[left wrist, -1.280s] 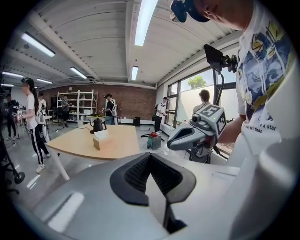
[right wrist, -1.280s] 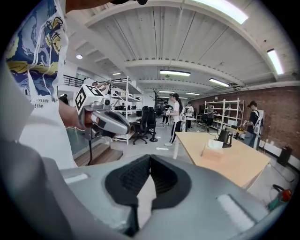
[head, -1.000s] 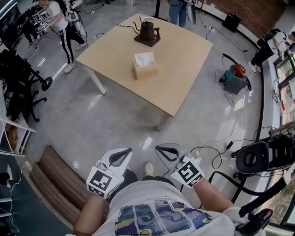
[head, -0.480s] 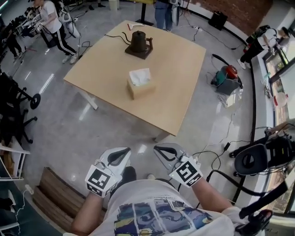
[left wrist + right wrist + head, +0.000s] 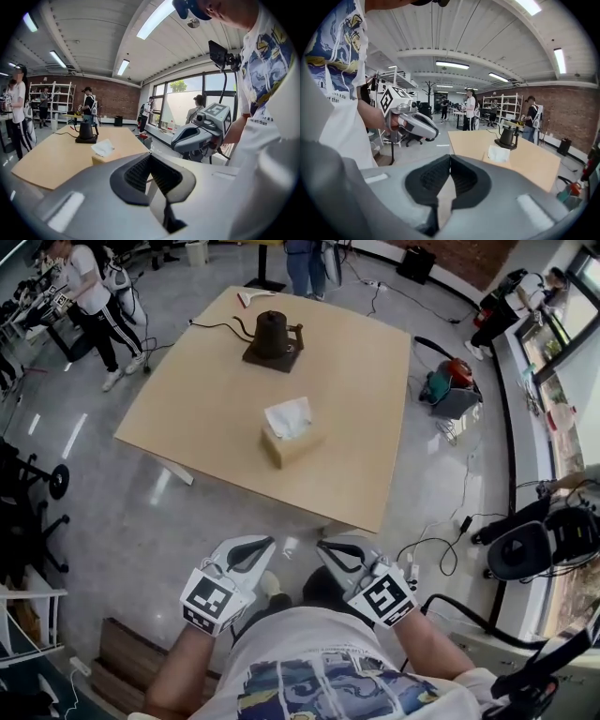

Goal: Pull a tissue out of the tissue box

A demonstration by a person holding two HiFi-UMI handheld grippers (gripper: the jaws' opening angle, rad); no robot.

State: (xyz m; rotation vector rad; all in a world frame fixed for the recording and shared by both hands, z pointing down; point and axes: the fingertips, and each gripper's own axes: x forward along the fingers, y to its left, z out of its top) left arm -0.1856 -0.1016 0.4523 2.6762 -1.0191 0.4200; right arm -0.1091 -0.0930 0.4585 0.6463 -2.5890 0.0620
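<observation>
A tan tissue box (image 5: 292,442) with a white tissue (image 5: 288,416) sticking out of its top stands near the middle of the wooden table (image 5: 206,399). Both grippers hang low in front of my body, short of the table's near edge and well apart from the box. My left gripper (image 5: 268,542) is shut with nothing in it, and so is my right gripper (image 5: 322,546). The left gripper view shows the box (image 5: 104,157) beyond its closed jaw tips (image 5: 150,156). The right gripper view shows the box (image 5: 498,155) ahead to the right.
A dark kettle on a base (image 5: 272,337) sits on the table behind the box, its cable trailing off to the left. People stand at the far left (image 5: 86,296) and behind the table. A red vacuum (image 5: 450,385), floor cables and a black chair (image 5: 539,545) lie to the right.
The table and tissue box have come closer and lower in the head view. Both grippers stay shut and side by side in front of my body.
</observation>
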